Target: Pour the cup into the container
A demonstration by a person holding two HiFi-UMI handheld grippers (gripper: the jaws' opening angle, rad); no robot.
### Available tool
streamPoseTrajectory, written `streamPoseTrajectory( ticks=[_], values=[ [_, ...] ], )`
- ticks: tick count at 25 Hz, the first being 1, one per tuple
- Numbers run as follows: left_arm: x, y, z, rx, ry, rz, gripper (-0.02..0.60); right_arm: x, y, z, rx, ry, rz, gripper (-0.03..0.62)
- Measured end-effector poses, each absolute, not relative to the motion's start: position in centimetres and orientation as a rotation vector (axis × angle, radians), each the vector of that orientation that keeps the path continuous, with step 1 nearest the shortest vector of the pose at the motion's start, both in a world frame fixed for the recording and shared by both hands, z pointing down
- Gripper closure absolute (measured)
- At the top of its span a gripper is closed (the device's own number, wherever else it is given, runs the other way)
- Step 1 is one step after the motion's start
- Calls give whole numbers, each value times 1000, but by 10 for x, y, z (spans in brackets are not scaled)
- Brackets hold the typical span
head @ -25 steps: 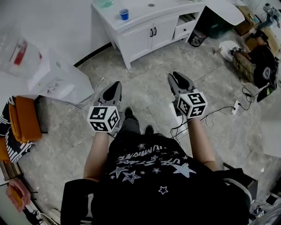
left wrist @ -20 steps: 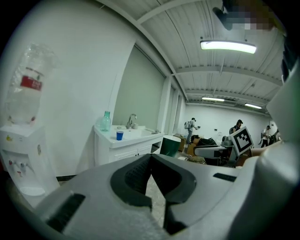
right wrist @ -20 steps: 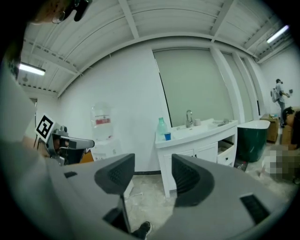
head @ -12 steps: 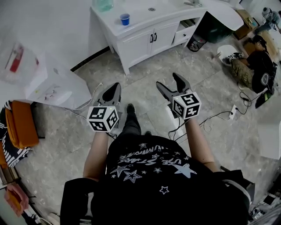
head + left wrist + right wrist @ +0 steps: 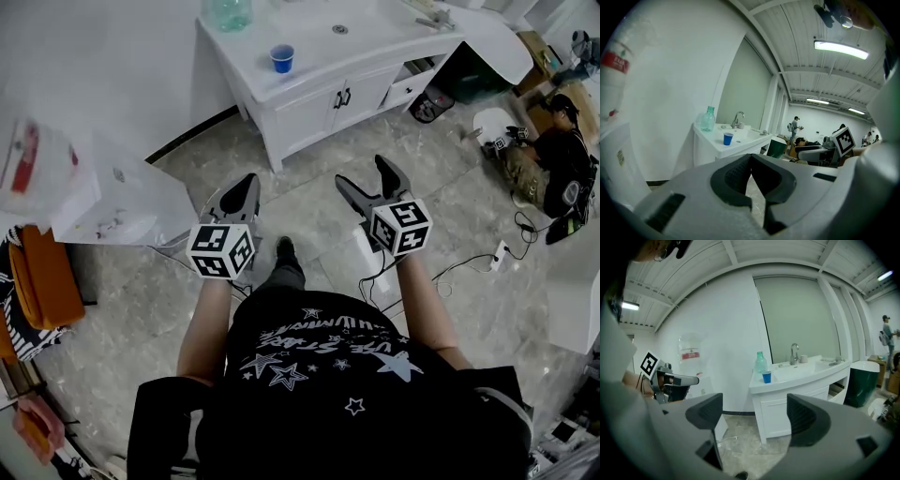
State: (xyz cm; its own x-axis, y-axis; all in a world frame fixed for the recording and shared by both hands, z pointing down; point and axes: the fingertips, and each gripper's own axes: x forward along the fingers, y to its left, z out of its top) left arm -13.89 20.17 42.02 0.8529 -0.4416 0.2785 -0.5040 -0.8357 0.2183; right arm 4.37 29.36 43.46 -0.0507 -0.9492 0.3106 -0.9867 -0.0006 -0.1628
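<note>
Your right gripper point(image 5: 754, 416) stands spread wide, its jaws having just been opening, and nothing sits between them, only floor and cabinet front far off. Your left gripper point(image 5: 751, 161) is pressed together and empty

The blue cup point(image 5: 766, 377) is well ahead of both grippers and higher than they are. It stands upright on the white bench point(image 5: 375, 33), close to the front edge and almost straight ahead of the right gripper. A green bottle point(image 5: 761, 363) stands just behind the cup, a little to the left as the right gripper looks at it, and a tap and basin lie further along to the right. Which of these is the container I cannot tell from here

Treat the cup as a light, thin-walled throwaway sort that will likely buckle under a hard squeeze and slide on the smooth top if you nudge it. No view shows what is in it, so assume it is filled and keep it level. Take it across the middle of the wall, below the rim, one jaw on each side, and close only until it stops slipping. The wide right gripper looks the better placed of the two for this
</note>
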Motion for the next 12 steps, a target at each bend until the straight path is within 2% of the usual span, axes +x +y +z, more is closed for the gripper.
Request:
streamPoseTrajectory(
  ticks=[12],
  values=[
    [-120, 83, 428, 2745, -652, 325, 571, 66, 174, 433, 2089, -2084, 476, 177]
  ],
)
